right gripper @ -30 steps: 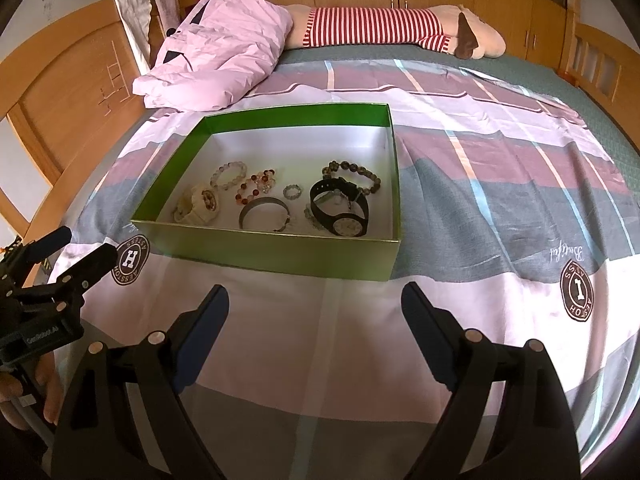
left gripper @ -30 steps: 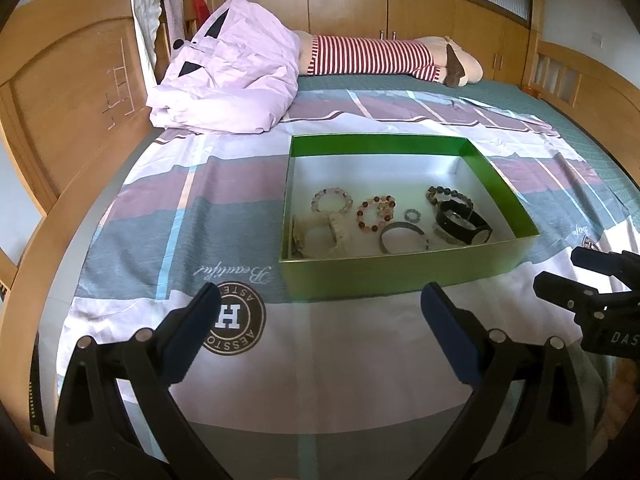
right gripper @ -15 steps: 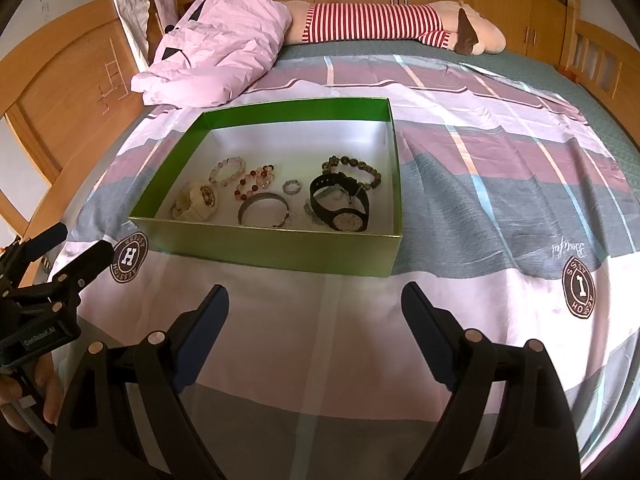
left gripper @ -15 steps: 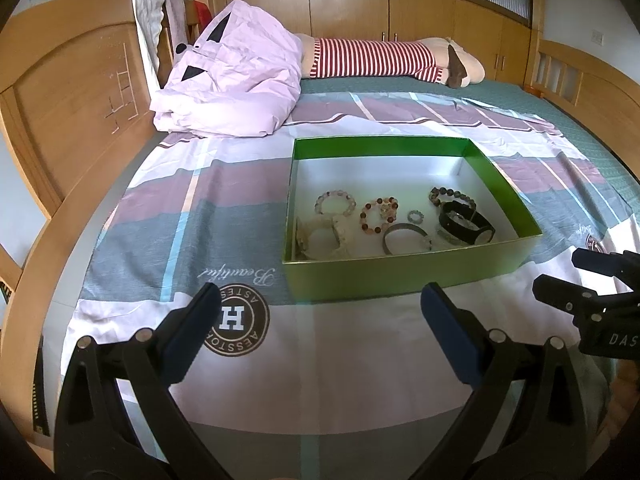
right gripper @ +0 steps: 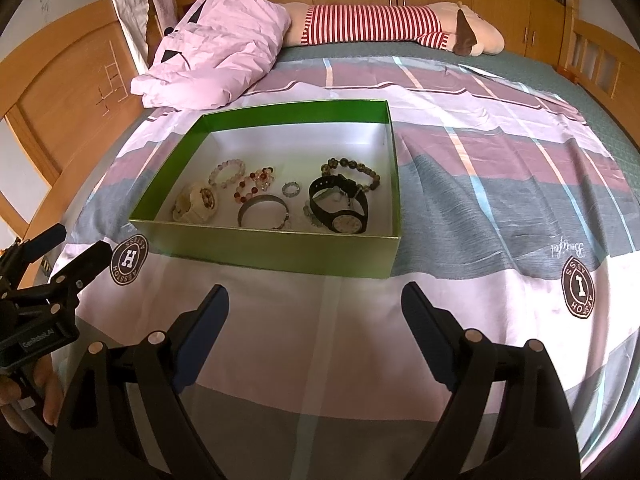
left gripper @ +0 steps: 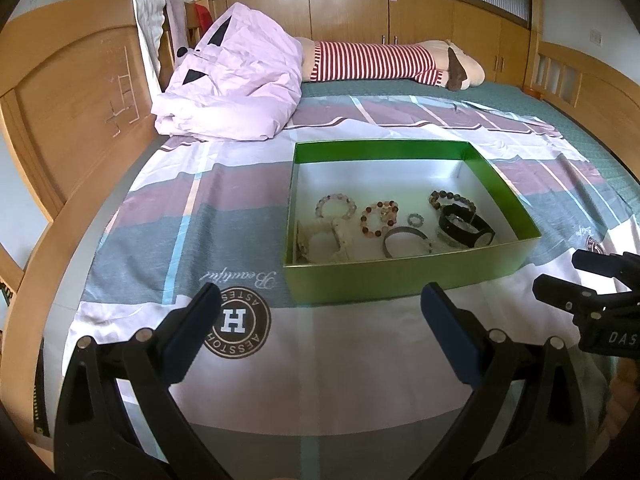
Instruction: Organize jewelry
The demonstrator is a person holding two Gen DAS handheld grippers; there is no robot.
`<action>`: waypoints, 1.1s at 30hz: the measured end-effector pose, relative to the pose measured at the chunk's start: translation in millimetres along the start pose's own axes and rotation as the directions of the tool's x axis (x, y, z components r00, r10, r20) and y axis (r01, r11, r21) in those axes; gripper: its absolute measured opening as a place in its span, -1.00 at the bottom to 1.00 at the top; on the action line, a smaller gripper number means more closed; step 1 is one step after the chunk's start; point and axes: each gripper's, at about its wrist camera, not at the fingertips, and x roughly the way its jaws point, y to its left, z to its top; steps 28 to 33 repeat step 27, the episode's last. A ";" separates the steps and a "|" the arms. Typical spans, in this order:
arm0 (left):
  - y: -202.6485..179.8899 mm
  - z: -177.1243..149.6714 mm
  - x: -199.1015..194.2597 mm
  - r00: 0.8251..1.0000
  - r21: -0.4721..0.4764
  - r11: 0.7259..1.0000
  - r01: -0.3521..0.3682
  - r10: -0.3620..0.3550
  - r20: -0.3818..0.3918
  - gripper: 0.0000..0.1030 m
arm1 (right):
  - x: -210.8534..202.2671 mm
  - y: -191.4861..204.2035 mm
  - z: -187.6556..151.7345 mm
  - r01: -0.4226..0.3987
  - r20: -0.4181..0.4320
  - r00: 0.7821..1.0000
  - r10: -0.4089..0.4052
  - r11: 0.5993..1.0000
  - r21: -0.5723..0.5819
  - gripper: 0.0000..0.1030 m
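Observation:
A green box (left gripper: 400,276) (right gripper: 280,250) with a white inside lies on the bed. In it are a black watch (right gripper: 344,208) (left gripper: 466,228), a dark bead bracelet (right gripper: 352,168), a red bead bracelet (right gripper: 254,184) (left gripper: 378,218), a pale bead bracelet (right gripper: 226,172) (left gripper: 336,204), a small ring (right gripper: 291,189), a grey bangle (right gripper: 262,210) (left gripper: 404,240) and a cream piece (right gripper: 196,202) (left gripper: 328,240). My left gripper (left gripper: 320,312) and right gripper (right gripper: 314,308) are both open and empty, just short of the box's near wall.
The bed has a striped sheet (right gripper: 480,184) with round logos. A pink duvet (left gripper: 236,92) and a striped plush toy (left gripper: 380,60) lie at the far end. A wooden headboard (left gripper: 72,120) rises on the left.
Both grippers have drawn slightly closer to the box and tilted up a little. Nothing in the box has moved.

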 end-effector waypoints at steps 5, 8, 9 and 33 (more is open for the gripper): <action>0.3 0.1 -0.3 1.000 -0.001 1.000 0.003 -0.003 -0.001 0.96 | -0.2 0.1 0.2 0.000 0.000 1.000 0.000 1.000 0.000 0.71; 0.6 0.6 0.1 1.000 0.000 1.000 0.003 -0.003 -0.001 0.96 | 0.0 -0.1 0.3 0.000 0.000 1.000 0.000 1.000 0.001 0.71; 0.3 0.2 -0.2 1.000 -0.002 1.000 0.004 -0.004 0.000 0.96 | 0.5 0.1 0.3 -0.001 -0.002 1.000 0.001 1.000 0.000 0.71; -2.8 -1.5 3.6 0.999 -0.002 1.000 0.024 -0.024 -0.023 0.96 | 1.5 2.2 -0.2 -0.004 -0.011 1.000 0.004 1.000 -0.009 0.71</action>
